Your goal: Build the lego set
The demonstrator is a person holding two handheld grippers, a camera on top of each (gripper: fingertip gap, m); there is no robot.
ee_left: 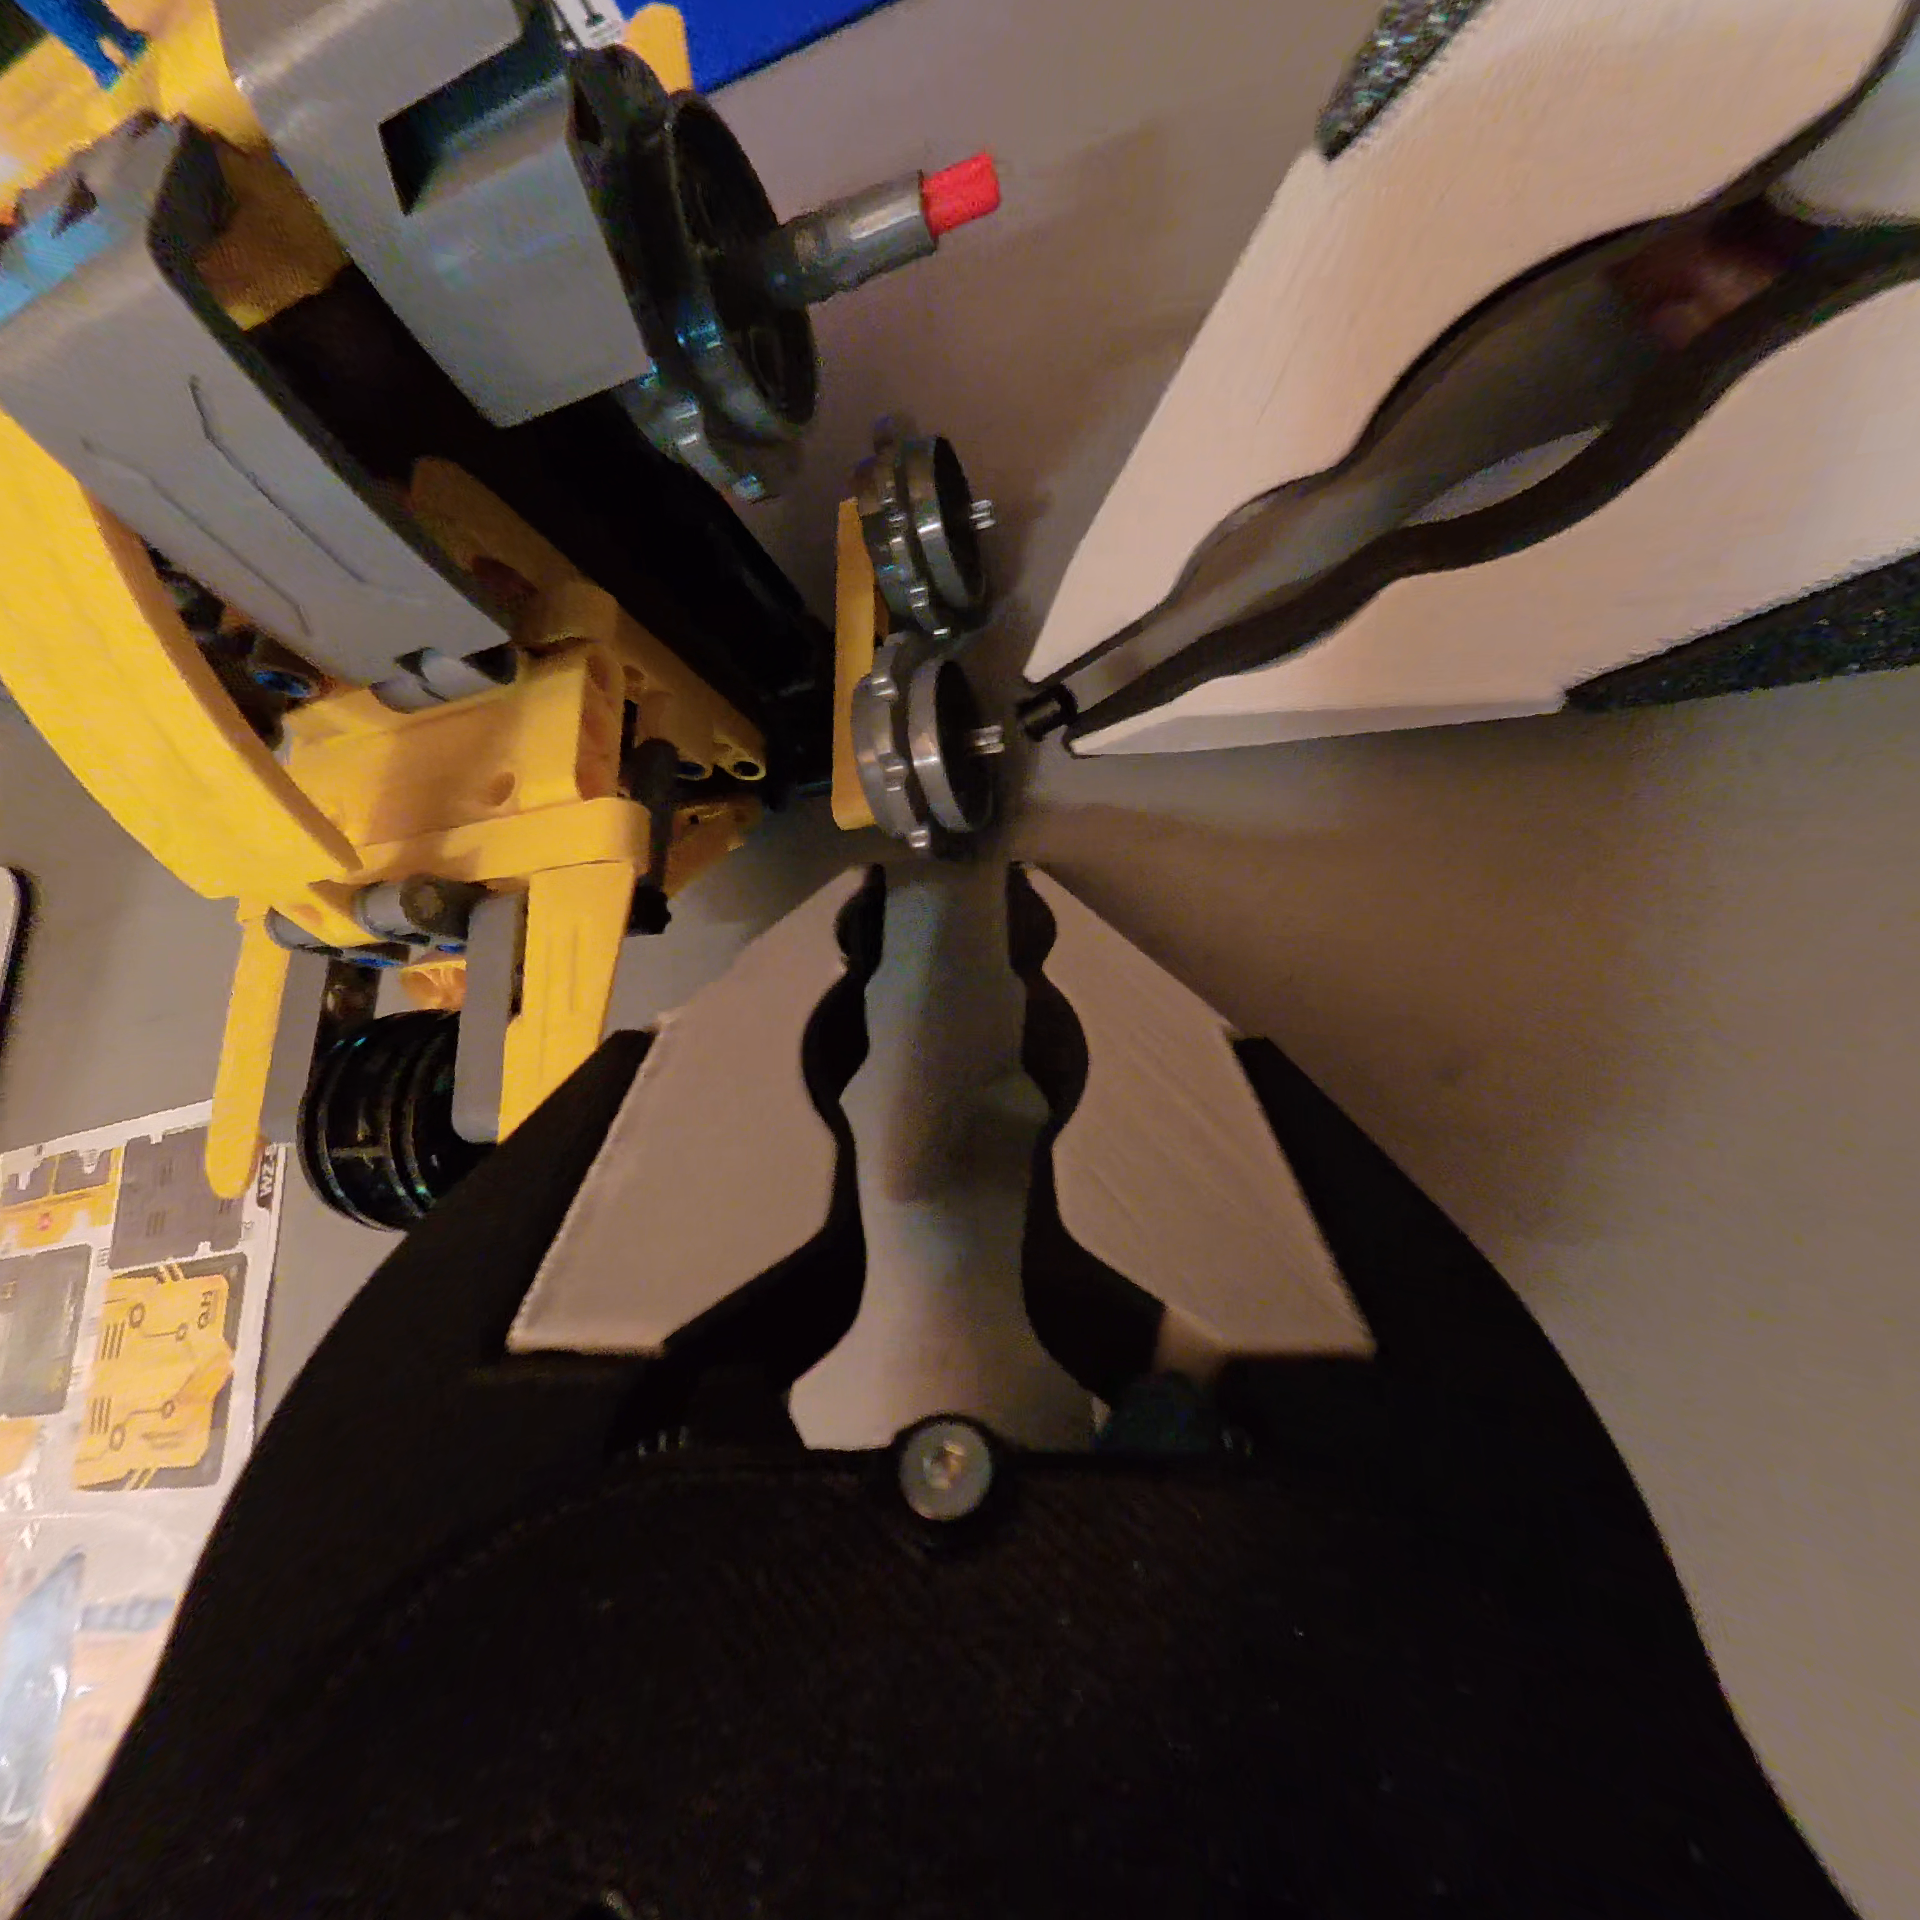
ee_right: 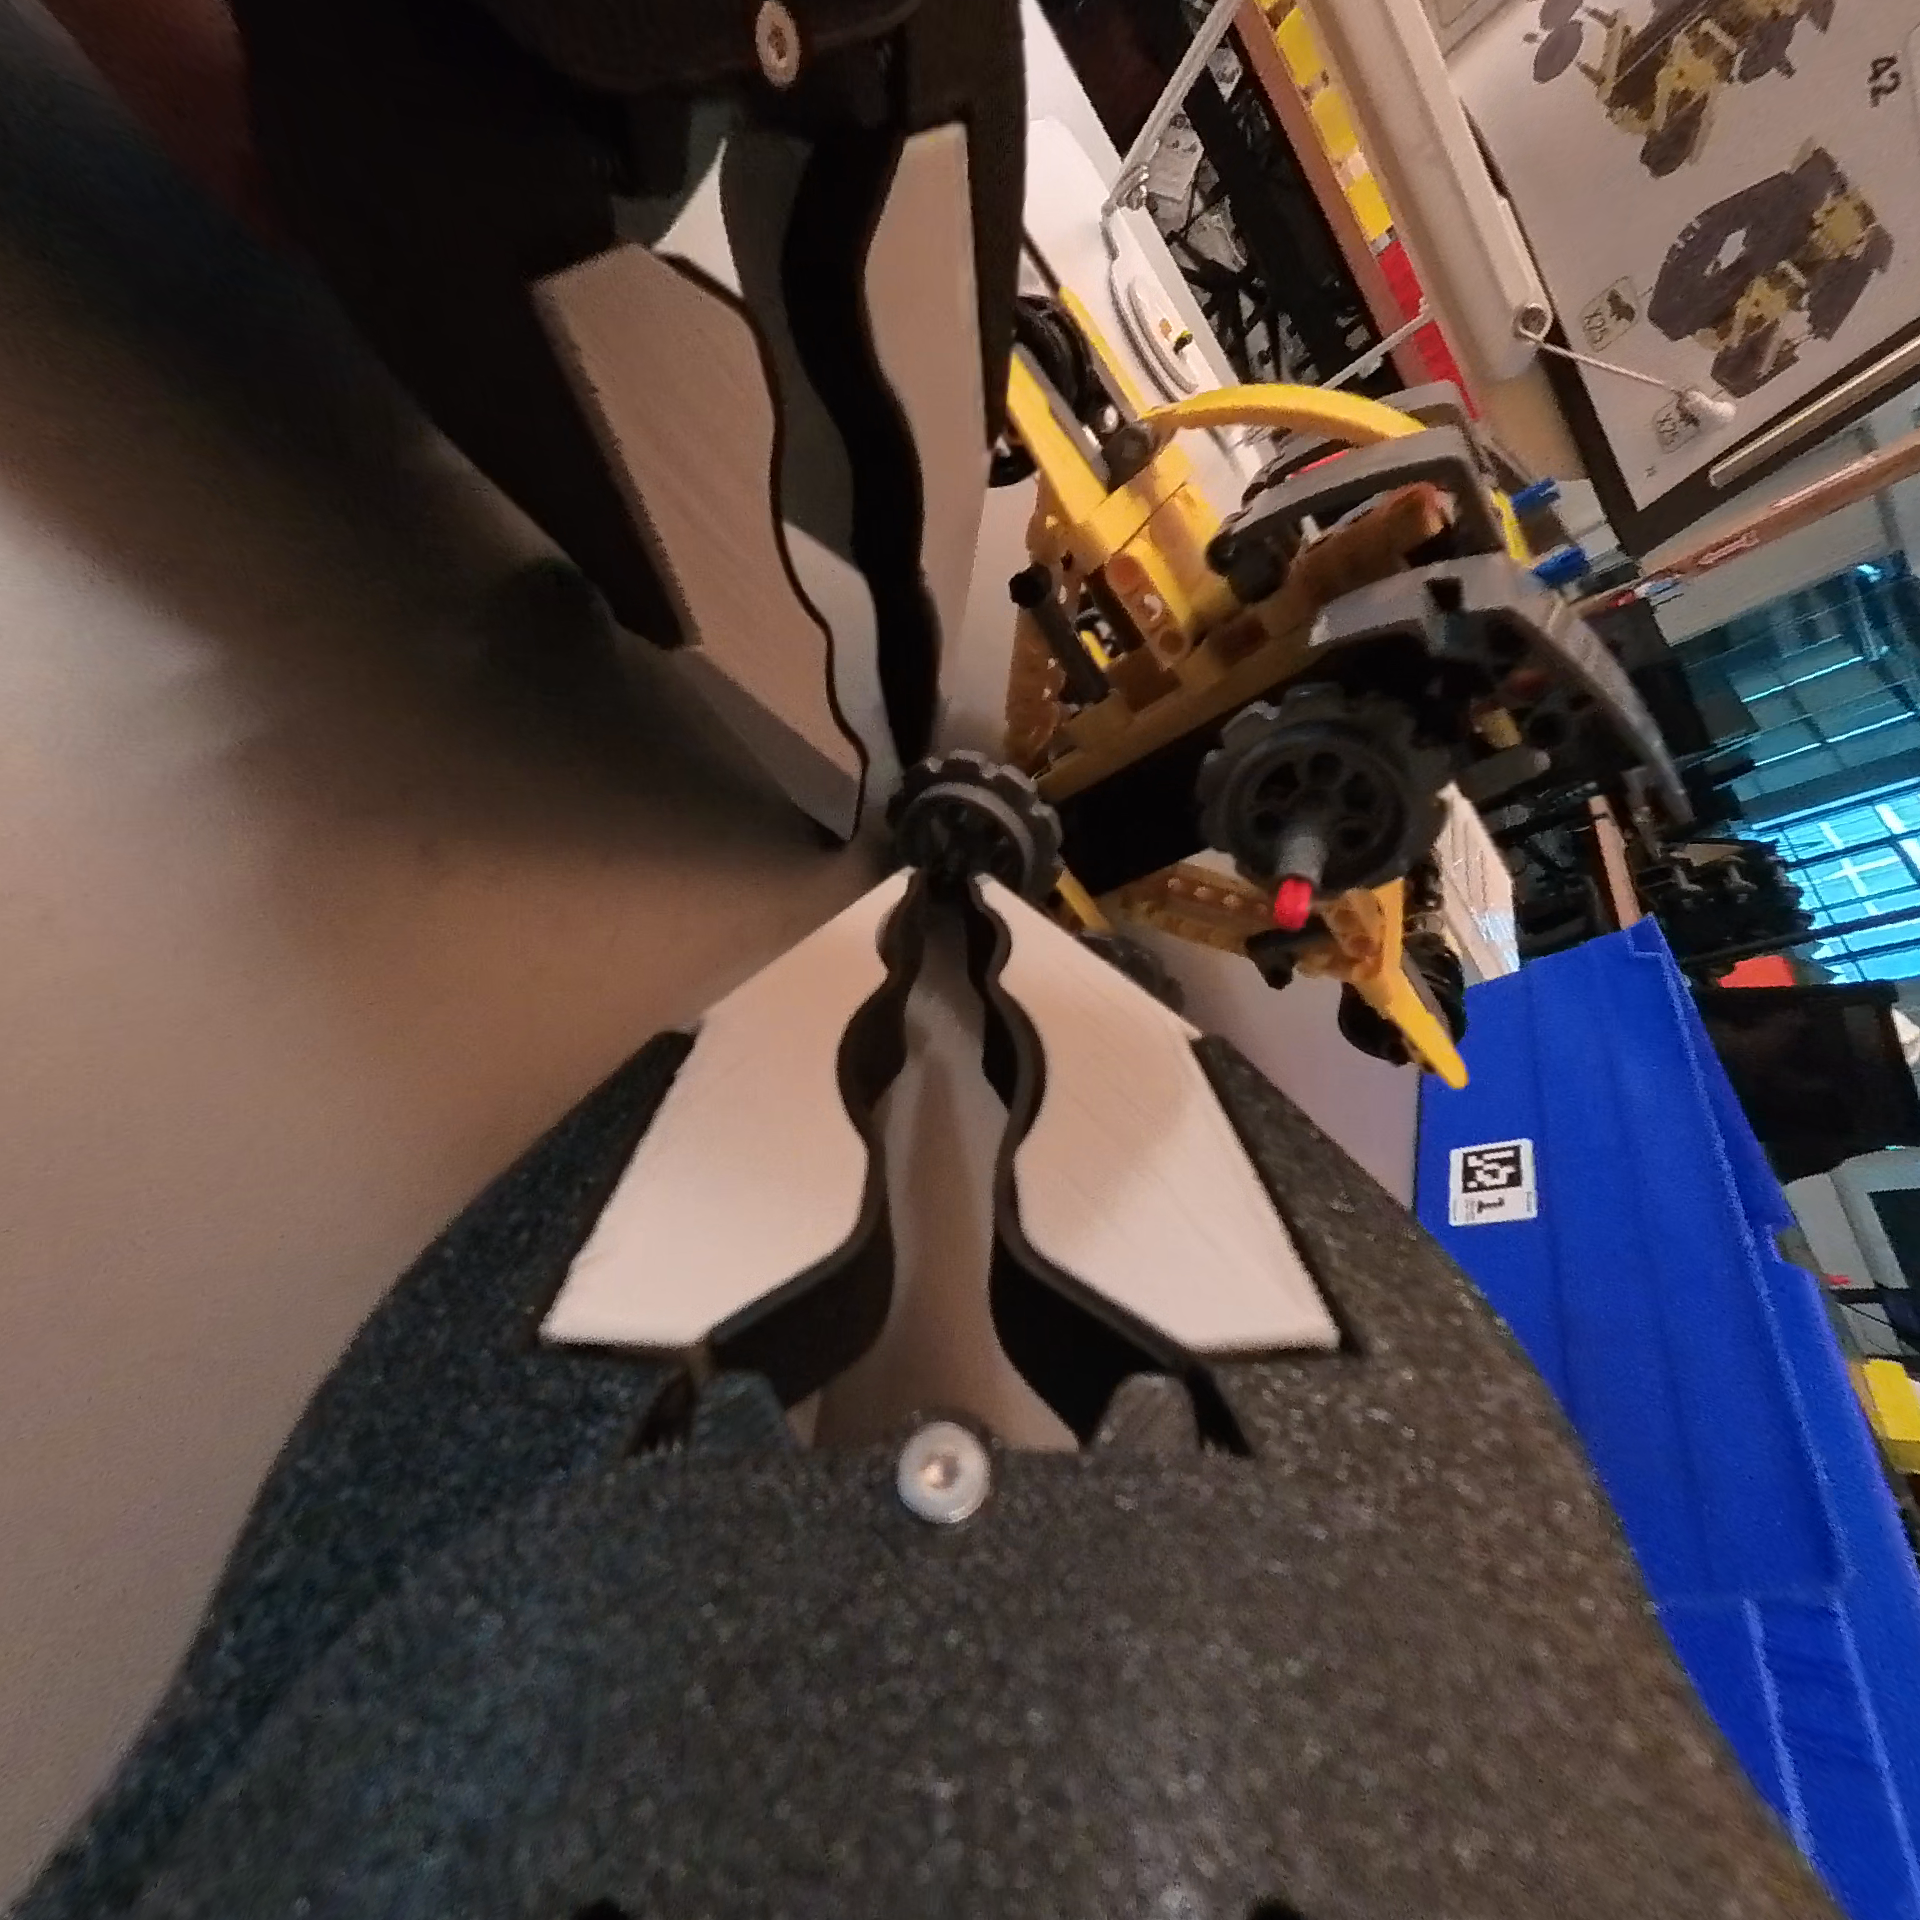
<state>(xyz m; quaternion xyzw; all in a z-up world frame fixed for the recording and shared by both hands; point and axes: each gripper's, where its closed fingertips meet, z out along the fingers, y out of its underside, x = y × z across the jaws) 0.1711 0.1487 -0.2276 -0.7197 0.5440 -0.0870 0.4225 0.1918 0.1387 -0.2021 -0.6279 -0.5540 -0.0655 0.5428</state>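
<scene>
A yellow and grey brick-built vehicle (ee_left: 436, 748) lies on the grey table (ee_left: 1455, 1039). Two grey toothed wheels sit at its near end, one (ee_left: 920, 748) just beyond my left gripper (ee_left: 948, 873). Its fingers stand narrowly apart with bare table showing between them, and their tips reach the wheel's lower edge. My right gripper (ee_right: 940, 883) is shut on a small black pin (ee_right: 940, 847) and holds it at the hub of that wheel (ee_right: 977, 821). In the left wrist view the right gripper (ee_left: 1060, 717) comes in from the upper right with the pin (ee_left: 1044, 712).
The second grey wheel (ee_left: 920, 530) sits just above the first. A black wheel (ee_right: 1320, 795) carries a grey axle with a red tip (ee_right: 1294, 899). A blue bin (ee_right: 1662, 1351) stands to the right. A sticker sheet (ee_left: 125, 1299) lies at the left, near a black tyre (ee_left: 384, 1112). Only a small space, under 4 cm, lies between the two pairs of fingers.
</scene>
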